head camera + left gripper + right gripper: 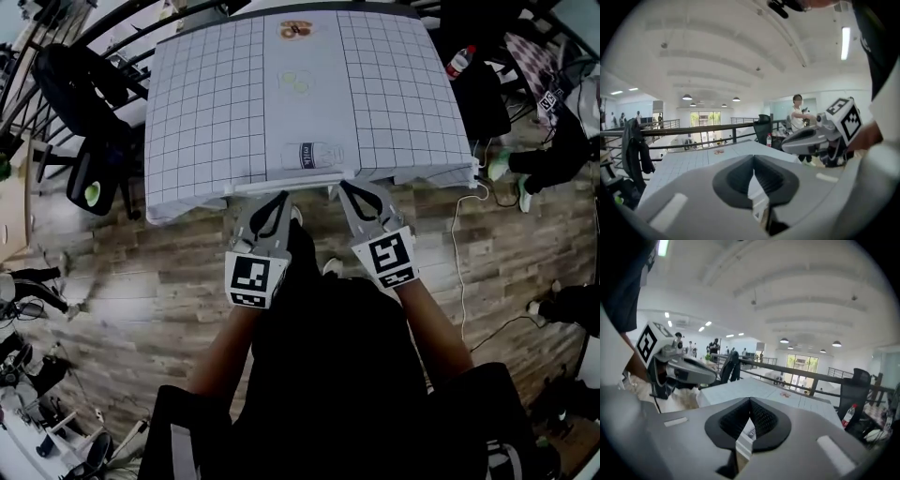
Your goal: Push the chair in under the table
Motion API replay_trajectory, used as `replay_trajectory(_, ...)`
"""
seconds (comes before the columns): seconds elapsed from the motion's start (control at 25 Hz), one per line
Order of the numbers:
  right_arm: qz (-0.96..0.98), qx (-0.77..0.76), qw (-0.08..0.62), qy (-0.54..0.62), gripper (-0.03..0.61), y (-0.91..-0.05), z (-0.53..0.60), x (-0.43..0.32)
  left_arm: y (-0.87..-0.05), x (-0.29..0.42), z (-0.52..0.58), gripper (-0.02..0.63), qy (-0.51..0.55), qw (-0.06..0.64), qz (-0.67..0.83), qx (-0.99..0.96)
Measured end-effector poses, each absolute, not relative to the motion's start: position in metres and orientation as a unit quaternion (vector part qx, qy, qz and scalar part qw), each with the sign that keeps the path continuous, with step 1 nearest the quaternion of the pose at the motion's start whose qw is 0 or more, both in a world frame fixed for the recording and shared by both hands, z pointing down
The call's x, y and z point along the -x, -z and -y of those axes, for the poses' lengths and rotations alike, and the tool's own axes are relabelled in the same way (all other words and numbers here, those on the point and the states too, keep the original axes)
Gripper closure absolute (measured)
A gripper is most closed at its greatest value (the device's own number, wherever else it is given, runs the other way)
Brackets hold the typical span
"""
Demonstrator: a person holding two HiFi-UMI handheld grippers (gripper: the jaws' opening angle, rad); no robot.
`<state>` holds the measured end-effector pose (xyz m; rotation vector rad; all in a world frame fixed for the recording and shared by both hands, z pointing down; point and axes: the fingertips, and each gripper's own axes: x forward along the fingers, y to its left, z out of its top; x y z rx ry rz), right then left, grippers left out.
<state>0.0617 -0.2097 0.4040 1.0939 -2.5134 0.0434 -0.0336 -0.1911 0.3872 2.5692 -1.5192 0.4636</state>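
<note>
Left gripper (pixel 279 201) and right gripper (pixel 348 190) sit closed, empty. The rigid chair seems hidden below the table (pixel 206 112); push its backrest.

Pale, grid-printed, cloth-covered rectangular surface (pixel 375 94): matt, smooth, creased along near edge. Grey-brown wood-plank floor (pixel 141 272): grained, low sheen. Grey moulded-plastic left gripper (pixel 279 199) and right gripper (pixel 349 187): matt shells; black pads (pixel 768 180) ribbed, rubbery-looking. Black metal railing (pixel 693 130): smooth.
</note>
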Motion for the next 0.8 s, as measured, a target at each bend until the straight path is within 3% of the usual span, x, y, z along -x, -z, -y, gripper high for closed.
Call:
replay_trajectory(0.12,0.902,-0.410,0.100,-0.093,0.580,-0.376,0.194,-0.065,-0.367,0.034,0.180,0.604,-0.118,0.060,0.531,-0.837)
replay_trajectory(0.24,0.891,-0.438,0.051,-0.112,0.580,-0.356,0.183,-0.073,-0.351,0.027,0.168,0.604,-0.098,0.047,0.543,-0.833)
replay_trajectory(0.8,0.883,-0.464,0.039,-0.058,0.581,-0.331,0.170,-0.083,-0.320,-0.009,0.155,0.604,-0.059,0.040,0.546,-0.835)
